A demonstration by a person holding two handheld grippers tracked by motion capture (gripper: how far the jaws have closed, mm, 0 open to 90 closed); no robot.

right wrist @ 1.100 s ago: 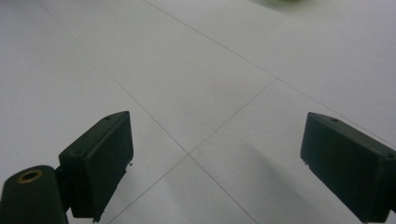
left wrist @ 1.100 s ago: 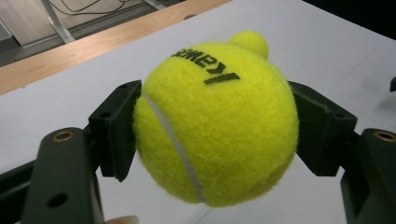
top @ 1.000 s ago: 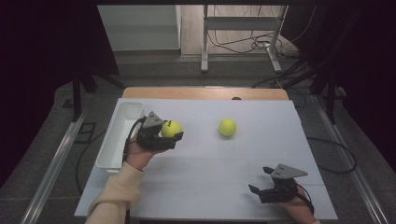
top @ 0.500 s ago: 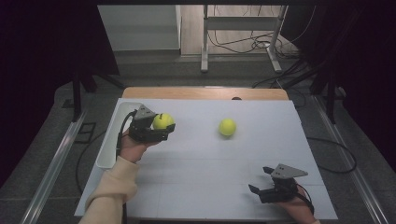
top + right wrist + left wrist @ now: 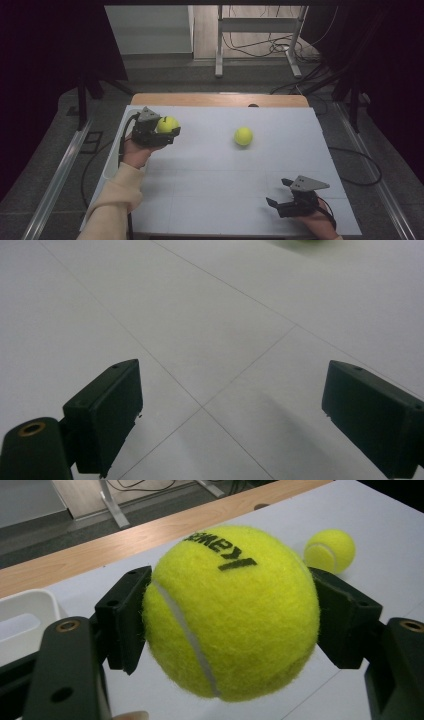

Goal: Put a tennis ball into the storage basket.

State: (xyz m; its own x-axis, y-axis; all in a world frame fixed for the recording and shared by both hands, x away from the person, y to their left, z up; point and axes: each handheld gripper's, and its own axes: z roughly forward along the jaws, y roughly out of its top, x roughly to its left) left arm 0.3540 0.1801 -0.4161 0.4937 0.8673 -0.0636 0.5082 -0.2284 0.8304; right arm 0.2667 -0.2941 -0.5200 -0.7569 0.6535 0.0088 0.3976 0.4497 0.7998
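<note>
While jaws cover its flanks, tennis ball (image 5: 231, 611) clamped; second ball (image 5: 330, 550) partly hidden

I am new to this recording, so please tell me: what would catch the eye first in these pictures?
First, the yellow tennis ball clamped between the left gripper's black jaws, held above the table's left side beside a white bin. Next, a second tennis ball lying free near the middle of the white table. The right gripper rests open at the near right.
</note>
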